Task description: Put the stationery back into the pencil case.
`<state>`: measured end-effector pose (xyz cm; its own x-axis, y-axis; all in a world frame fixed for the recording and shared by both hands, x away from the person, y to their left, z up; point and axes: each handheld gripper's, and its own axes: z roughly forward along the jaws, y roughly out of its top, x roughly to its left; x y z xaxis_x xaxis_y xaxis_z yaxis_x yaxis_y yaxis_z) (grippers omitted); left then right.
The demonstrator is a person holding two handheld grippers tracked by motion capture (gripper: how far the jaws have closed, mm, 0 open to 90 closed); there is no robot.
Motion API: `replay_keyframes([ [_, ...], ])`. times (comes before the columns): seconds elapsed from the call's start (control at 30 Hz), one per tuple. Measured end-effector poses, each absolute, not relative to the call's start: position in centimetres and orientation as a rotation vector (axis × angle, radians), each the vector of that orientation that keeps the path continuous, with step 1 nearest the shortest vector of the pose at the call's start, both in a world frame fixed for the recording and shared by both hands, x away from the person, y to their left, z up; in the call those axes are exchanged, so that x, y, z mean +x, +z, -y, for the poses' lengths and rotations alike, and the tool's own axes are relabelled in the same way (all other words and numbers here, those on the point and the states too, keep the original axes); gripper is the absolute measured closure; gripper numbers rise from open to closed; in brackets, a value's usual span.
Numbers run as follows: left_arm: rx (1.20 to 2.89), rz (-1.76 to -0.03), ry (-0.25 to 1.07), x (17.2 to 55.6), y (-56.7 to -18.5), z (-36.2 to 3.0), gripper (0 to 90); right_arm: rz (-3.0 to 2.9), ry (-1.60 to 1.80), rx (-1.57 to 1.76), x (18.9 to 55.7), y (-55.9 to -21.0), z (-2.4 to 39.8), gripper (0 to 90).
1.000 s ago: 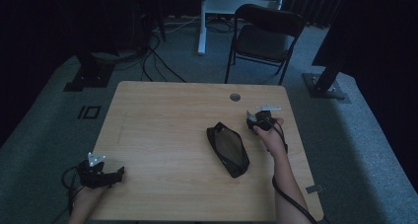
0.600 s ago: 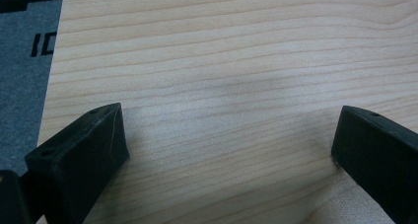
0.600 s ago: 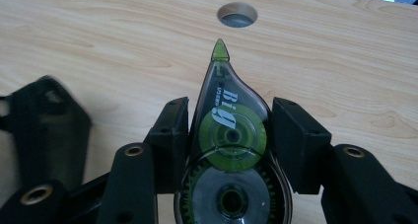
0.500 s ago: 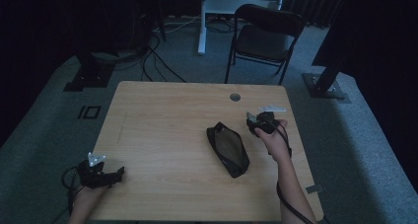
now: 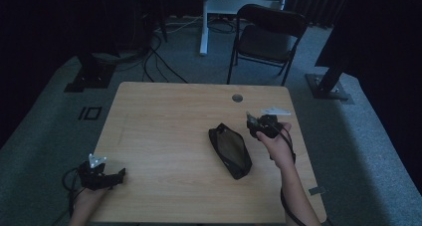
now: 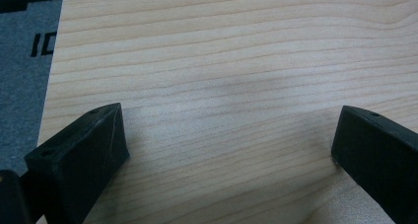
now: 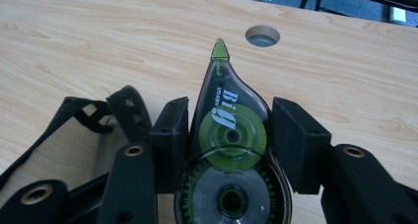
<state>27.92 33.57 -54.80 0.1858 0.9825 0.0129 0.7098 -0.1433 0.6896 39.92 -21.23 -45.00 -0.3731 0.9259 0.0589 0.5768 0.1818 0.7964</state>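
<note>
Our right gripper point(image 7: 224, 135) is clamped on the tape roller point(image 7: 229, 150) and has lifted it up off the tabletop point(image 5: 164, 116), just beside the pouch point(image 5: 230, 150). It can go in next. Our left gripper point(image 6: 226, 150) rests wide open, holding nothing.

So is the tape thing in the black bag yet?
Not yet. Done: the right gripper has the green correction tape clamped between its jaws, off the table. In hand: it is held just beside the black pouch. Left: putting it inside, it seems. The left gripper waits open at the near corner.
</note>
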Motion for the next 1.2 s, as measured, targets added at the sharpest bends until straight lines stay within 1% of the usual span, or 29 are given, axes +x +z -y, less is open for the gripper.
replay_keyframes([
  [0.13,1.919,-1.582,0.647,27.9,-54.8,-33.6,0.6,-2.028,1.064,1.424,39.1,-44.7,20.7,50.0],
  [0.43,1.919,-1.582,0.647,27.9,-54.8,-33.6,0.6,-2.042,1.130,1.348,37.4,-43.2,19.3,50.0],
  [0.6,1.920,-1.580,0.648,27.9,-54.8,-33.6,0.6,-2.062,1.140,1.321,36.2,-42.5,17.8,50.0],
  [0.93,1.918,-1.581,0.648,27.9,-54.8,-33.6,0.6,-2.099,1.134,1.308,35.6,-43.1,15.9,50.0],
  [1.2,1.917,-1.582,0.648,27.9,-54.8,-33.6,0.6,-2.163,1.117,1.325,35.3,-44.6,14.5,50.1],
])
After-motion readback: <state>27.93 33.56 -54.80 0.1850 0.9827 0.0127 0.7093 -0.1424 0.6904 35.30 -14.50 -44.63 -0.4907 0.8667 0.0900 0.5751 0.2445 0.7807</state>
